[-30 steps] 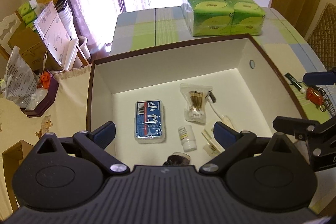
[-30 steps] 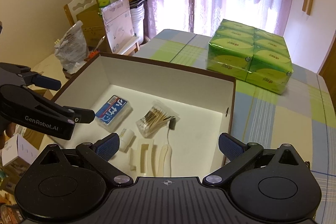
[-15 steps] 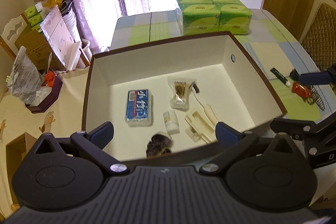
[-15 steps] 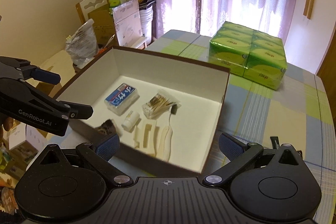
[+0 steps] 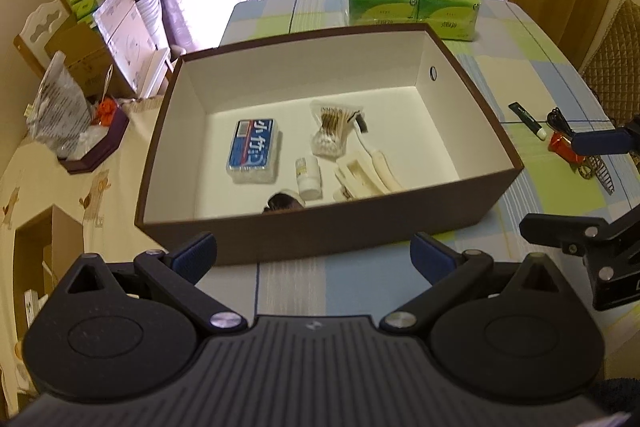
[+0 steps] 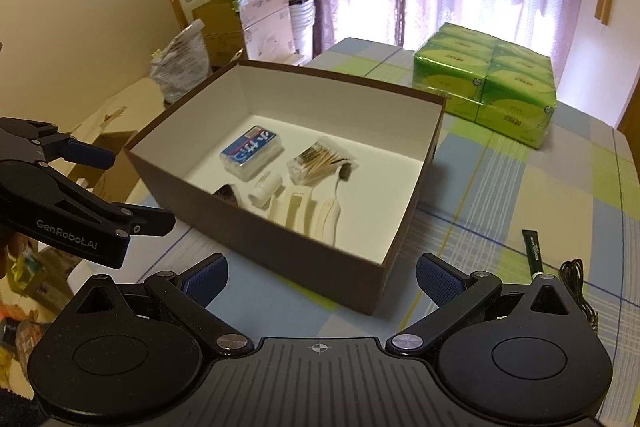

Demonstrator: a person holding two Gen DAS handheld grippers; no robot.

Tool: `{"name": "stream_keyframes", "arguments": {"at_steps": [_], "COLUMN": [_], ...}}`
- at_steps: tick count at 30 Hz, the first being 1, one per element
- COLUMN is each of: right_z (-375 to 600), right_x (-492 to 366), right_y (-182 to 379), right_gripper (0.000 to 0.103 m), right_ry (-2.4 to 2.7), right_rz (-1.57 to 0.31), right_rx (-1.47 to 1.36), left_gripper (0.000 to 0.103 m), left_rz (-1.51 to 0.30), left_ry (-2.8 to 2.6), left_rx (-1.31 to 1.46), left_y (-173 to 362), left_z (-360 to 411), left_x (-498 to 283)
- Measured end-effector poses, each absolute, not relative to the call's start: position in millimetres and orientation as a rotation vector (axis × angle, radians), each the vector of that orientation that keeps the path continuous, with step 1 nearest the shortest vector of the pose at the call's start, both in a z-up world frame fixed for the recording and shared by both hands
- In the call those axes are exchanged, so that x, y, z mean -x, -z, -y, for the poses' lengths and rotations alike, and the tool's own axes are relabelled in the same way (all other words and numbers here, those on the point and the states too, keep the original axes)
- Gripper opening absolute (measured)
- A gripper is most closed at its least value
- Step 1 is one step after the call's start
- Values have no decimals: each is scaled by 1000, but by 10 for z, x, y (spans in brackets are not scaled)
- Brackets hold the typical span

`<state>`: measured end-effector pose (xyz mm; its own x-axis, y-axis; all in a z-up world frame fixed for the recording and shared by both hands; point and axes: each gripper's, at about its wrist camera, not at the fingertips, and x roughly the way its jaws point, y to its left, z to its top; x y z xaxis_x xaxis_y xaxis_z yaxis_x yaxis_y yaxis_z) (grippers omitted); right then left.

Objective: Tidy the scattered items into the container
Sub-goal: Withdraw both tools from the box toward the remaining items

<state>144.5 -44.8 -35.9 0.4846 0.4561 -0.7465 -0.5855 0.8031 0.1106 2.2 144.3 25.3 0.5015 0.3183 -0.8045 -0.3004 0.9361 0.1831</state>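
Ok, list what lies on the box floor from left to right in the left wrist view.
Blue packet → small white bottle → bag of cotton swabs → cream hair clip. The dark item at the near wall is half hidden, so I leave it out.

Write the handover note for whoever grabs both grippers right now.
Left gripper: open, empty, in front of the box.
Right gripper: open, empty, near the box's corner.
Done: blue pack, cotton swabs, small white bottle, cream pieces and a dark item lie in the box.
Left: green tube, black cord and red item lie on the tablecloth, right of the box.
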Motion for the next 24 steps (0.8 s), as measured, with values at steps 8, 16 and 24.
{"name": "stream_keyframes", "arguments": {"at_steps": [8,16,24], "right_z": [597,856,1285], "right_x": [-1396,-1338,-1205], "right_y": [395,426,533], "right_gripper": [103,103,103], "right_ry": [-669,-647,-570], "right_rz": [-856,-859,-918], "right_rx": [181,192,149], "left_gripper": [102,102,102], "left_rz": [-980,-988,-1025], "left_ry": [-400,-388,-319], "left_rx": [-5,0,-4], "left_y": [-225,-153,38], "left_z": [-1257,-997,-646], "left_x": [-7,-49,-146]}}
